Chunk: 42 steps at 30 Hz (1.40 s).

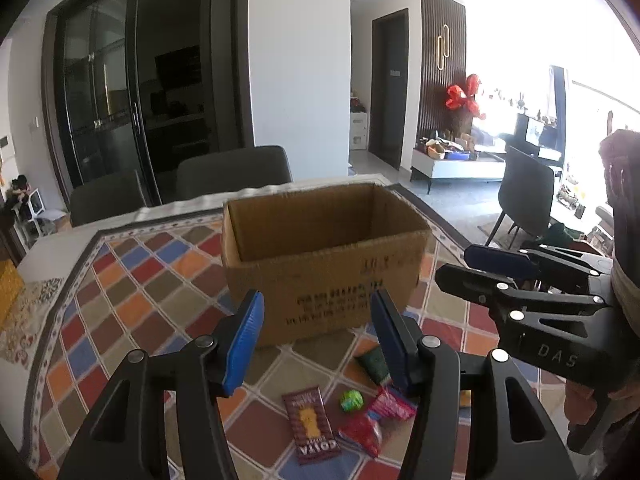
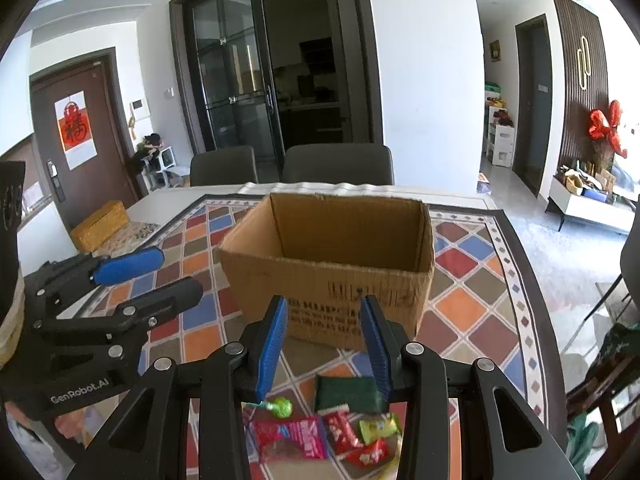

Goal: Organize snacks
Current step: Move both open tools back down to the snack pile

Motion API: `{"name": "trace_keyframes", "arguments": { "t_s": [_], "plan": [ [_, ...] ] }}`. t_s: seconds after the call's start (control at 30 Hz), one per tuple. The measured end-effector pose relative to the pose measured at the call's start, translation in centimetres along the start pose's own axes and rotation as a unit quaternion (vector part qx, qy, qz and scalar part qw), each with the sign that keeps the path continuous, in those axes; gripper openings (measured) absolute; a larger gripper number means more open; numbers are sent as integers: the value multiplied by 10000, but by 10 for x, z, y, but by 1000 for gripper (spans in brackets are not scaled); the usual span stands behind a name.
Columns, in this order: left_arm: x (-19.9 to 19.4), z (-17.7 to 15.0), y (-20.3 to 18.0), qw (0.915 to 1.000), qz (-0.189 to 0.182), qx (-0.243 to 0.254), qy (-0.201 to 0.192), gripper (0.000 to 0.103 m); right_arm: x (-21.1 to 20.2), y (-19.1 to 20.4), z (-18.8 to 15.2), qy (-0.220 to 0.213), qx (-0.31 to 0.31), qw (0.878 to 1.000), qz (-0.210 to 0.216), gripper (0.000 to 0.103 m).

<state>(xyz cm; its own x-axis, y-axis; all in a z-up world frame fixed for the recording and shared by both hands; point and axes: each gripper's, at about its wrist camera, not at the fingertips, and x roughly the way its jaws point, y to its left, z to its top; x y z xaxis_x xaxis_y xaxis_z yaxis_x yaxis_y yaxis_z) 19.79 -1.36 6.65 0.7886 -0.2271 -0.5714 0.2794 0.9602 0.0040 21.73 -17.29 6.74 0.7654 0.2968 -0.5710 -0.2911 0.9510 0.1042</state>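
While both the left gripper [image 1: 318, 344] and right gripper [image 2: 324, 344] gape empty, their fingers partly hide snack packets [image 2: 304, 436] before the cardboard box [image 2: 332, 256].

A home's dining room is showing: grey dining chairs [image 2: 336, 164] standing behind a counter [image 2: 472, 248] wearing a patterned cloth, glass sliding doors [image 2: 236, 80] opening onto a kitchen.

My right claw [image 1: 486, 268] bore "DAS" on its body; my left claw [image 2: 160, 276] read "GenRobot.AI". The maroon snack packet [image 1: 311, 424] showed "COSTA" upside down. The cardboard box [image 2: 332, 264] print stayed illegible.
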Motion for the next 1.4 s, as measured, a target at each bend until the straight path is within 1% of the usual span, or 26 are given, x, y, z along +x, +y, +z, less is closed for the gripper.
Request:
{"name": "trace_keyframes", "arguments": {
  "t_s": [0.27, 0.47, 0.67, 1.1, 1.4],
  "plan": [
    [-2, -32, -9, 9996, -155, -98, 231, 57, -5, 3, -35, 273, -37, 9996, -48, 39],
    [7, -59, -11, 9975, -265, -243, 603, 57, 3, 3, -60, 600, 84, 9982, 29, 39],
    [22, -78, -13, 9946, -338, -317, 931, 57, 20, 1, -82, 995, 182, 9949, 54, 39],
    [64, -103, -11, 9879, -481, -459, 1403, 57, 48, -10, -106, 1518, 281, 9880, -2, 39],
    [90, -109, -11, 9848, -516, -547, 1564, 56, 68, -15, -116, 1800, 325, 9831, -10, 39]
  ]
}}
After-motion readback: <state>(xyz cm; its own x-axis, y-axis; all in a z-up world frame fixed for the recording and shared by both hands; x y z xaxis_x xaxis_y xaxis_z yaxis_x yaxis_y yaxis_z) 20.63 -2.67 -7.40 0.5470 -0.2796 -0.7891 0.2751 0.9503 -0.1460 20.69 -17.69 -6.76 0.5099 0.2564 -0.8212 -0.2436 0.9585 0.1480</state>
